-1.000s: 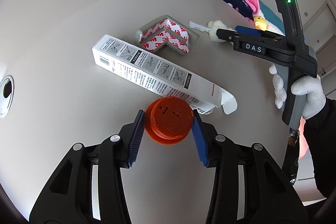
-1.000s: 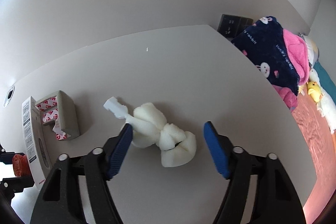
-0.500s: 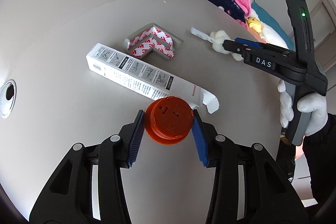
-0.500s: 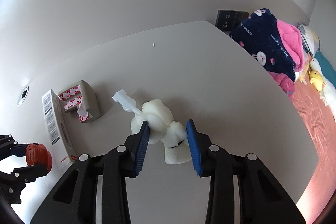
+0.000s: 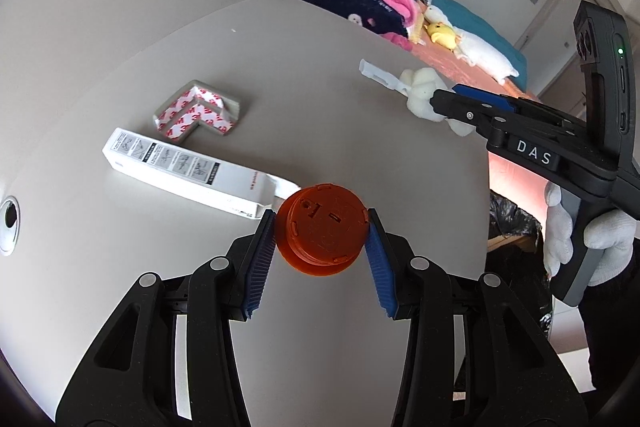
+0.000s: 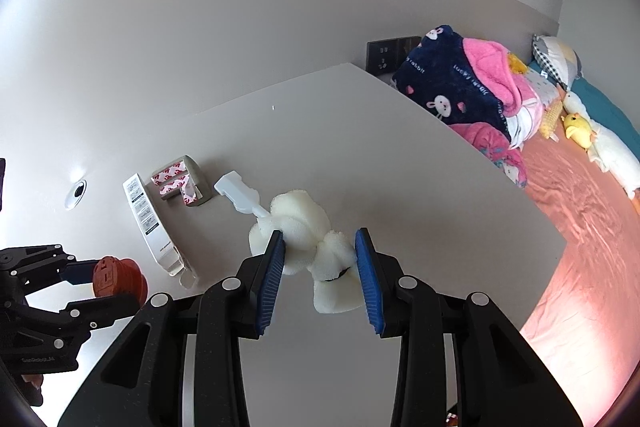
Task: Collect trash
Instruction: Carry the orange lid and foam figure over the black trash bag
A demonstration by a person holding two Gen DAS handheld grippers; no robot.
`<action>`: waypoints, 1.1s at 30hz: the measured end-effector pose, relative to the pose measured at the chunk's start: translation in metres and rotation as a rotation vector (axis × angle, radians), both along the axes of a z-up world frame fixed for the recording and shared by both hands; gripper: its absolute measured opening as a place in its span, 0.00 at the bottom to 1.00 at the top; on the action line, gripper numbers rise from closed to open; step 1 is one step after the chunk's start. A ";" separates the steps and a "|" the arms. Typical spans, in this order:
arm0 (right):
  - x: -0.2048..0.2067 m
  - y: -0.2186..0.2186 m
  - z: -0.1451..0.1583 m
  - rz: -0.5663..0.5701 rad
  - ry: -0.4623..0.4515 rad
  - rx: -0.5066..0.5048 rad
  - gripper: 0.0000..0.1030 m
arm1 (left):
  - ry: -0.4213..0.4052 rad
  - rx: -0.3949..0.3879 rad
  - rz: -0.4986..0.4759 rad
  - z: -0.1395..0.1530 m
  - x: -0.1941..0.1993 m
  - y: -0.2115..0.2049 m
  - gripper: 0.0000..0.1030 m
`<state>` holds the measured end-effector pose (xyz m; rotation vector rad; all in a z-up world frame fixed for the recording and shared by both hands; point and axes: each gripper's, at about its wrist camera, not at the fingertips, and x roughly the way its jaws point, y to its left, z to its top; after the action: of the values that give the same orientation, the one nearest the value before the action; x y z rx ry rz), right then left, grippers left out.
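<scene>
- Grey table [image 5: 120, 267] beside a bed; a box [image 5: 188, 173] and taped corner guard [image 5: 196, 107] lie on it, well apart from both grippers.
- Left gripper [image 5: 320, 251] is clamped on an orange cap [image 5: 322, 229], held clear of the table.
- Right gripper [image 6: 320, 267] pinches a white sponge [image 6: 308, 227] between its pads.
- Step: carrying both pieces off. Next move, I judge: swing them over the black-lined bin [image 5: 516, 227] past the table edge and release.

Both wrist cameras look steeply down over the grey table [image 5: 120, 267], close up, sharing the white carton [image 5: 188, 173] [image 6: 148, 223].
</scene>
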<state>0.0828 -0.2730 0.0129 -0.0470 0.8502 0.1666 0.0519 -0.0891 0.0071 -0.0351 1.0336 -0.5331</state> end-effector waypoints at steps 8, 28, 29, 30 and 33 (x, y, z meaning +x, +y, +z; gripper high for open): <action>-0.045 -0.038 0.021 -0.069 -0.047 0.009 0.37 | -0.032 -0.007 -0.094 0.014 -0.020 -0.043 0.42; -0.138 -0.132 0.040 -0.268 -0.103 0.035 0.37 | -0.072 -0.019 -0.311 0.037 -0.058 -0.146 0.42; -0.142 -0.136 0.041 -0.278 -0.105 0.035 0.37 | -0.072 -0.020 -0.322 0.038 -0.061 -0.150 0.42; -0.147 -0.140 0.041 -0.288 -0.107 0.035 0.37 | -0.072 -0.021 -0.334 0.038 -0.062 -0.156 0.42; -0.158 -0.152 0.043 -0.318 -0.113 0.036 0.37 | -0.075 -0.023 -0.369 0.040 -0.069 -0.169 0.42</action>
<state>-0.0757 -0.4253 0.0559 0.1114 0.7311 -0.1189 -0.0169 -0.2583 0.0469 0.1573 0.9646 -0.8745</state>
